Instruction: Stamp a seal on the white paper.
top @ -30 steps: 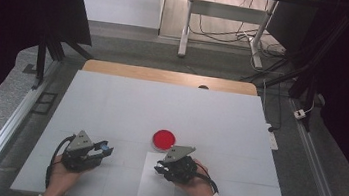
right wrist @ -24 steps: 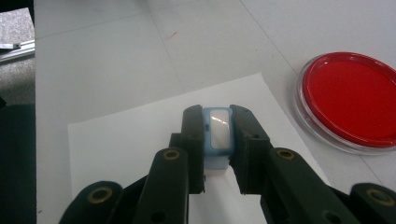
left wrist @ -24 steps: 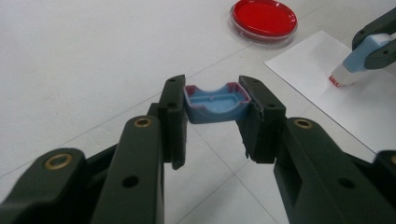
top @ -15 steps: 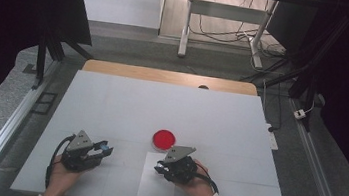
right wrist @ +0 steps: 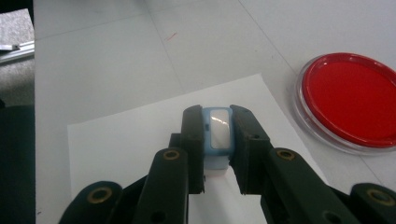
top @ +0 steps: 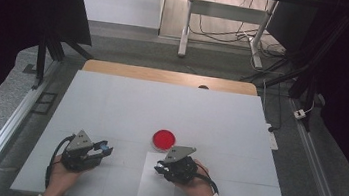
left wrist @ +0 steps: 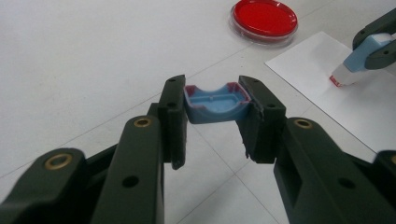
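Nothing has moved much since the earlier frames: both hands keep their places at the near edge of the counter (top: 111,100). From the high view, the left hand-held gripper (top: 104,149) rests low on the left side with a small blue piece at its tip, and the right hand-held gripper (top: 159,169) sits over the sheet of paper (top: 151,188), just below the red dish (top: 164,138). From the left gripper view, the left hand-held gripper (left wrist: 212,109) is closed on a blue cap (left wrist: 215,103), which has a hollow inside and red marks along its rim; it is held above the counter between the two jaws. Farther off in this view, the stamp (left wrist: 357,60) touches the sheet of paper (left wrist: 355,102) with its red end, and the red dish (left wrist: 265,19) lies beyond. From the right gripper view, the right hand-held gripper (right wrist: 218,133) is closed on the blue stamp (right wrist: 218,135), which stands upright on the sheet of paper (right wrist: 130,144). The red dish (right wrist: 350,100) lies to the right, just beside the corner of the paper.
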Demonstrator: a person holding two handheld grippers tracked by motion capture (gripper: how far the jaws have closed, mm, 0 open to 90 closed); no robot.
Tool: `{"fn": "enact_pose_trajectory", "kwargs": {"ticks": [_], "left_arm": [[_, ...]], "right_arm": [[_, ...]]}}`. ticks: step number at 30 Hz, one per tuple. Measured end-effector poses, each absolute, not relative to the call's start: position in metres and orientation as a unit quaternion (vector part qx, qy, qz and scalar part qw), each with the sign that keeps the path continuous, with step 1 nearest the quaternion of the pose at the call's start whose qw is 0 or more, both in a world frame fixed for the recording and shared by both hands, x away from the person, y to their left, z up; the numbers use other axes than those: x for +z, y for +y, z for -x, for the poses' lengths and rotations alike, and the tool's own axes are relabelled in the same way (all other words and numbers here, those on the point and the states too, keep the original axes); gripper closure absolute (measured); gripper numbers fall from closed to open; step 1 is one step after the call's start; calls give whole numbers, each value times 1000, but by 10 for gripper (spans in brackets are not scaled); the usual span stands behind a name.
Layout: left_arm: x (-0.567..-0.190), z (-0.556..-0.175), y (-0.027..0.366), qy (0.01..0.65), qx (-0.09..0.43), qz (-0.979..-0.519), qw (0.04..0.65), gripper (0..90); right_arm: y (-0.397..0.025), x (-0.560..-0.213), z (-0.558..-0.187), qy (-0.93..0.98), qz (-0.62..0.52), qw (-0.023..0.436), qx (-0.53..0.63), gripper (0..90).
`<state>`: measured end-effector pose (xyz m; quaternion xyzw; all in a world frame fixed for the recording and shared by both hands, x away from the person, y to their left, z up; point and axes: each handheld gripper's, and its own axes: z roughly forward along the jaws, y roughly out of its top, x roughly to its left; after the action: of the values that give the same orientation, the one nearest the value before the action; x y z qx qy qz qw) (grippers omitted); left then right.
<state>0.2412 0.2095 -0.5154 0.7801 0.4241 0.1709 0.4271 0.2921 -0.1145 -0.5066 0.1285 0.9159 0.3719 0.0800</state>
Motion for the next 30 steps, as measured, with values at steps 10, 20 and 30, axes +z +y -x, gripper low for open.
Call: {"fn": "enact_pose_trajectory", "kwargs": {"ticks": [10, 20, 30], "left_arm": [[-516, -242, 210, 426, 173, -779, 426, 639], [-515, -241, 211, 426, 173, -779, 427, 638], [-515, -241, 211, 426, 173, -779, 427, 638]], "right_arm": [[-116, -505, -290, 912, -133, 84, 379, 750], [-120, -500, -291, 908, -138, 83, 386, 750], [-134, -487, -299, 886, -167, 86, 424, 749]]}}
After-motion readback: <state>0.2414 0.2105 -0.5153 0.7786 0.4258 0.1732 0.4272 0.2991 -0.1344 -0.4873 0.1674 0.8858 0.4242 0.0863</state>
